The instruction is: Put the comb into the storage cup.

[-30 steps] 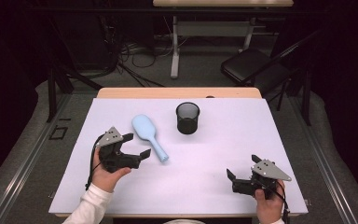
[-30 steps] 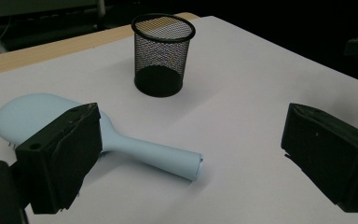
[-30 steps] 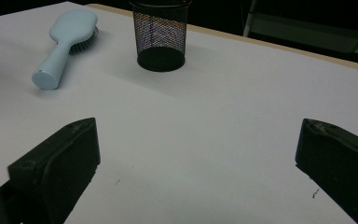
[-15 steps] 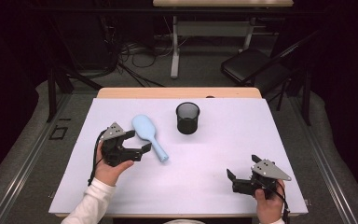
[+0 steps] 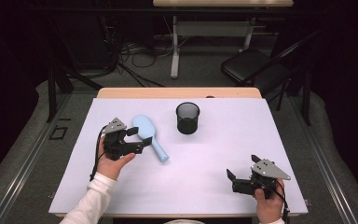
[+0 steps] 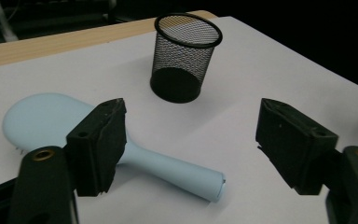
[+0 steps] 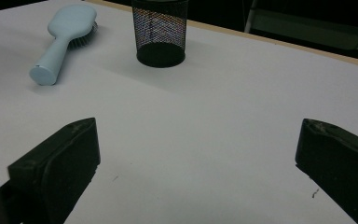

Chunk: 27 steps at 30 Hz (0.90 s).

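Note:
A light blue hairbrush (image 5: 148, 136) lies flat on the white table (image 5: 214, 154), its head pointing away from me and its handle (image 6: 177, 170) toward me. My left gripper (image 5: 137, 140) sits at the handle's left side. Its jaws stand apart and have just been closing. In the left gripper view (image 6: 191, 126) the handle runs out from behind the left jaw into the gap, and no pad presses on it. A black mesh cup (image 5: 187, 117) stands upright beyond the brush. My right gripper (image 5: 231, 180) rests open near the front right edge, with nothing between its fingers (image 7: 196, 149).
In the right gripper view the mesh cup (image 7: 161, 32) and the hairbrush (image 7: 65, 37) lie far off across bare white tabletop. A wooden strip (image 5: 177, 93) edges the table's far side. A black chair (image 5: 251, 65) and cables on the floor lie beyond it.
My left gripper has moved away from the person, up to the brush handle, and its jaws have narrowed. The right gripper has stayed put.

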Motion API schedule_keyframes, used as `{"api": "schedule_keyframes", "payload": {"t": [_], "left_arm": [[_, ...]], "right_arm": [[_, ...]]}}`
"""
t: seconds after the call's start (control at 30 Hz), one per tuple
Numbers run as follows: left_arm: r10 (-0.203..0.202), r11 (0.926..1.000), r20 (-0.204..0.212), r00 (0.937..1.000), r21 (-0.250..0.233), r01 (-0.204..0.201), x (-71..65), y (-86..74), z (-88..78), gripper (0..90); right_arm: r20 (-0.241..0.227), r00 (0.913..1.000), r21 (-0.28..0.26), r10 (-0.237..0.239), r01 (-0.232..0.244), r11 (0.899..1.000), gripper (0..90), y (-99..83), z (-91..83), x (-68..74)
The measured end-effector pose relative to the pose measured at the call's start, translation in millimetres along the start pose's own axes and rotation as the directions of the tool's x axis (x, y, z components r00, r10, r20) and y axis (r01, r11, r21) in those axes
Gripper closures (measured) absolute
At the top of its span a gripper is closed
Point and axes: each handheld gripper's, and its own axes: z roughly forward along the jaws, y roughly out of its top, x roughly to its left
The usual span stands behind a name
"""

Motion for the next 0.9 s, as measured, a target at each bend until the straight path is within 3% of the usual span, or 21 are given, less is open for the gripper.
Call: {"api": "schedule_keyframes", "payload": {"t": [0.33, 0.53, 0.7, 0.9], "left_arm": [[-0.003, 0.9999, -0.036, 0.9994, 0.016, 0.004, -2.8, 4.5, 12.2, 26.6], [0.001, 0.9997, -0.056, 0.9984, 0.023, 0.001, -3.7, 5.4, 17.3, 32.4], [-0.044, 0.9982, -0.062, 0.9971, 0.039, 0.046, -5.5, 5.4, 23.0, 38.5], [-0.047, 0.9980, -0.066, 0.9967, 0.039, 0.050, -6.4, 6.1, 31.8, 38.9]], "right_arm": [[-0.004, 1.0000, 0.003, 0.000, 0.000, 1.000, 0.0, -0.5, 0.6, -0.2], [-0.002, 1.0000, 0.004, -0.002, 0.002, 1.000, 0.0, -0.6, 0.7, -0.3], [-0.002, 1.0000, 0.004, -0.003, 0.003, 1.000, 0.0, -0.6, 0.9, -0.3], [-0.002, 1.0000, 0.004, 0.001, -0.001, 1.000, 0.0, -0.9, 1.4, -0.7]]}}
